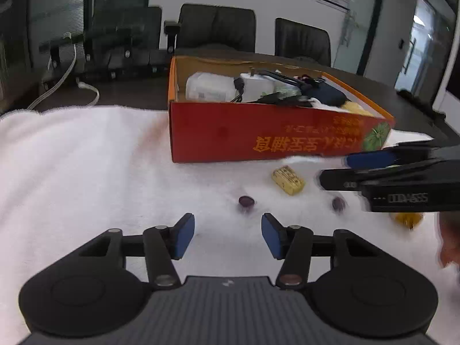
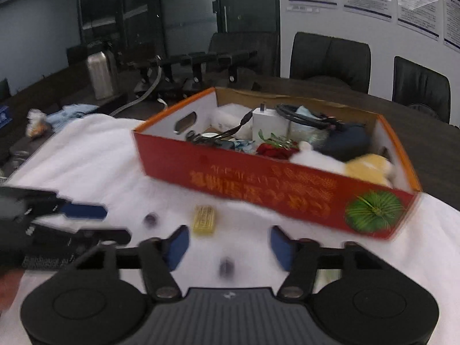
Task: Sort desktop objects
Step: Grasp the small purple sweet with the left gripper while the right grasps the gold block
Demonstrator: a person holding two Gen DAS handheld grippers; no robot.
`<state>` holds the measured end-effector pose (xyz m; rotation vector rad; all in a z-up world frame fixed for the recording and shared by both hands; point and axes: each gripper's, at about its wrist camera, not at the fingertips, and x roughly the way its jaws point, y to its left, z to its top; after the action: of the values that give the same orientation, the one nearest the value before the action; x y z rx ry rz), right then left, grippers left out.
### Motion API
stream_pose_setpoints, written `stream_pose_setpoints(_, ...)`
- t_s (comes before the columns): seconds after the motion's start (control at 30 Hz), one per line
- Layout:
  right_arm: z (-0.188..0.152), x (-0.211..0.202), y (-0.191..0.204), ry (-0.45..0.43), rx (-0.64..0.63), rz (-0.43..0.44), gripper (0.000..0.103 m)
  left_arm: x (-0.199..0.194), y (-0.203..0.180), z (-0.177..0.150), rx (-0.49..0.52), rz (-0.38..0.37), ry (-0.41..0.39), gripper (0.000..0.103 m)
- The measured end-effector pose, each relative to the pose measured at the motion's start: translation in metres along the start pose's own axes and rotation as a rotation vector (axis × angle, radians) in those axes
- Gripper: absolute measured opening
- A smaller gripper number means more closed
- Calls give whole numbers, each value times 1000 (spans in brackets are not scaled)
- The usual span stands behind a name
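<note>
Both tools hovering empty over the leftover bits, sorting partly done.

The left tool (image 1: 228,234) and right tool (image 2: 229,245) are standing released, gripping nothing. Ahead of both, the red box (image 1: 258,135) is already holding chargers, cables and a plush toy; a yellow eraser (image 1: 288,179) and dark beads (image 1: 246,201) are lying just ahead, probably needing pinching next.

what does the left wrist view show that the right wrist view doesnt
Only the left wrist view: an amber-yellow wrapped item under the right gripper, and a white cable on the dark table.

Only the right wrist view: a silver metal flask and a crumpled light blue cloth.

Both: the red cardboard box full of objects, the white towel, the yellow rectangular packet, two small dark purple round pieces, and open, empty grippers.
</note>
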<state>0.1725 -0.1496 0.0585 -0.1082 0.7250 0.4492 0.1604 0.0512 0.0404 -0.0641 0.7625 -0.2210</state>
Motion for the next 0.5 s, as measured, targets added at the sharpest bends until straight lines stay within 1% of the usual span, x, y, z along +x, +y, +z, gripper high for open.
stream_pose_setpoints(0.03,5,13,3,16,-7,-8,49,3,3,2,-27,-20,7,52)
stream_pose_setpoints(0.07,9,25,4,30,-9,-4,49,5,3,4,-37,-37,7,52)
stream_pose_setpoints(0.17,14,45,8,60,-8,38,49,11,1,9,-10,-41,-9,52)
stream_pose_setpoints(0.2,14,50,9,66,-12,45,49,15,0,10,-6,-37,-9,50)
stream_pose_setpoints(0.27,12,58,12,71,-16,41,42,23,-2,11,-5,-26,9,41)
stream_pose_setpoints(0.3,12,60,13,57,-33,32,41,24,-5,11,14,-11,-5,36)
stream_pose_setpoints(0.33,11,60,14,54,-40,35,38,25,-8,10,38,0,-4,30)
stream_pose_setpoints(0.37,11,58,13,54,-41,40,27,25,-10,10,46,4,-8,29)
stream_pose_setpoints(0.4,11,55,13,57,-41,44,19,24,-10,8,41,3,-10,27)
stream_pose_setpoints(0.43,11,51,12,58,-43,40,19,23,-11,8,38,-2,-10,18)
stream_pose_setpoints(0.5,13,39,11,37,-46,39,19,20,-14,4,46,-14,-14,14)
